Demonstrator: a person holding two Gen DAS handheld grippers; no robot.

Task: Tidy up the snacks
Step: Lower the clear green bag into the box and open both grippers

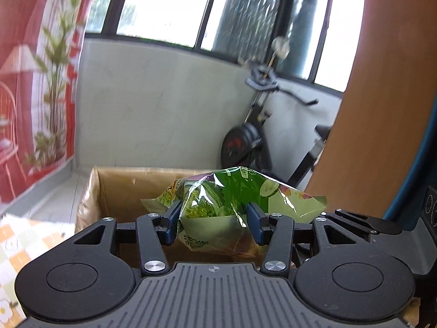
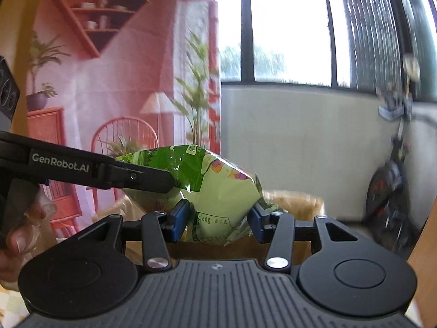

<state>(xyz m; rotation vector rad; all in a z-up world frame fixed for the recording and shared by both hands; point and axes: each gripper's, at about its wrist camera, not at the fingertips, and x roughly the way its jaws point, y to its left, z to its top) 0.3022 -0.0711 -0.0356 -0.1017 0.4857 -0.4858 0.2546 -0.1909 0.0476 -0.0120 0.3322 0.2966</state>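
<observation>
A green snack bag (image 1: pixel 232 199) with vegetable pictures hangs in the air above an open cardboard box (image 1: pixel 120 188). My left gripper (image 1: pixel 214 216) is shut on the bag's lower part, with both blue pads pressed into the crumpled foil. The right gripper's black body (image 1: pixel 366 221) shows at the bag's right corner. In the right wrist view the same bag (image 2: pixel 218 191) is pinched between the pads of my right gripper (image 2: pixel 218 216). The left gripper (image 2: pixel 153 177) reaches in from the left onto the bag's upper left side. The box (image 2: pixel 297 202) lies just behind.
An exercise bike (image 1: pixel 245 142) stands against the pale wall under the windows. A red printed backdrop (image 2: pixel 109 82) hangs on the left. A checked tablecloth (image 1: pixel 24 243) shows at lower left. A brown wooden panel (image 1: pixel 382 109) fills the right side. A person's fingers (image 2: pixel 19 235) hold the left gripper's handle.
</observation>
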